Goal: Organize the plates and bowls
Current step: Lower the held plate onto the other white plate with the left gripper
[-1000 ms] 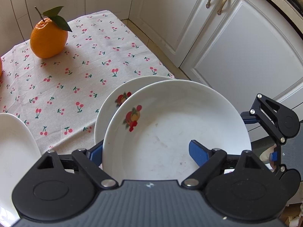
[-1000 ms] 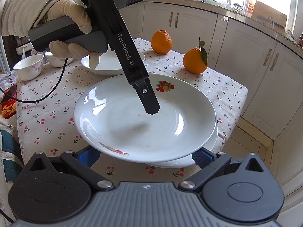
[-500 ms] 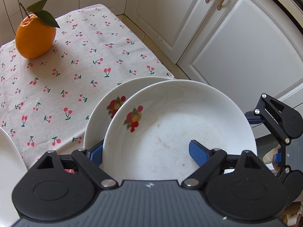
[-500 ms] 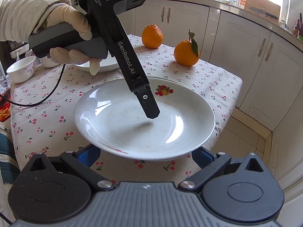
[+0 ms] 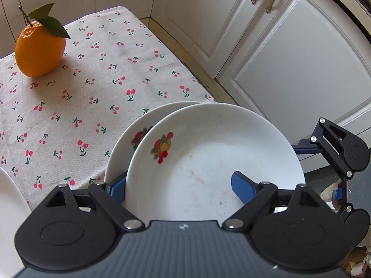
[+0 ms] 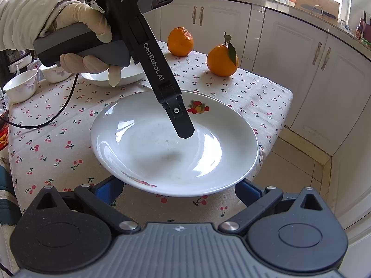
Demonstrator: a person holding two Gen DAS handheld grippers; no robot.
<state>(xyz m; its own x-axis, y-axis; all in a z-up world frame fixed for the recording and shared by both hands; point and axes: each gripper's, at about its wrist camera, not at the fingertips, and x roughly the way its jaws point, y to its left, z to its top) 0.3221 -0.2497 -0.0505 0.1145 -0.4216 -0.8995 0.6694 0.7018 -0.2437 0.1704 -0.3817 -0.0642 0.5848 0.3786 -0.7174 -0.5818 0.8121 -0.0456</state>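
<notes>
A white deep plate with a fruit print (image 5: 208, 162) (image 6: 162, 157) hangs just over a second, matching plate (image 5: 129, 129) that shows behind its left rim. My left gripper (image 5: 178, 180) stands wide and straddles the upper plate's rim. One of its fingers (image 6: 180, 122) reaches inside over the plate's floor, and the other sits outside, mostly hidden. My right gripper (image 6: 178, 187) (image 5: 320, 171) is also spread wide. Both its blue fingers run under the plate's near rim, with their tips hidden.
On the cherry-print tablecloth (image 6: 58, 153) are a third white plate (image 6: 129, 74) (image 5: 9, 208), two small bowls (image 6: 20, 88), and two oranges (image 6: 221, 60) (image 5: 39, 51). A gloved hand (image 6: 81, 23) holds the left tool, and its cable (image 6: 58, 115) trails across the cloth. White cabinets (image 5: 289, 69) stand past the table's edge.
The upper plate has shifted together with both grippers. More of the lower plate now shows in the left wrist view, and its edge no longer peeks out in the right wrist view.
</notes>
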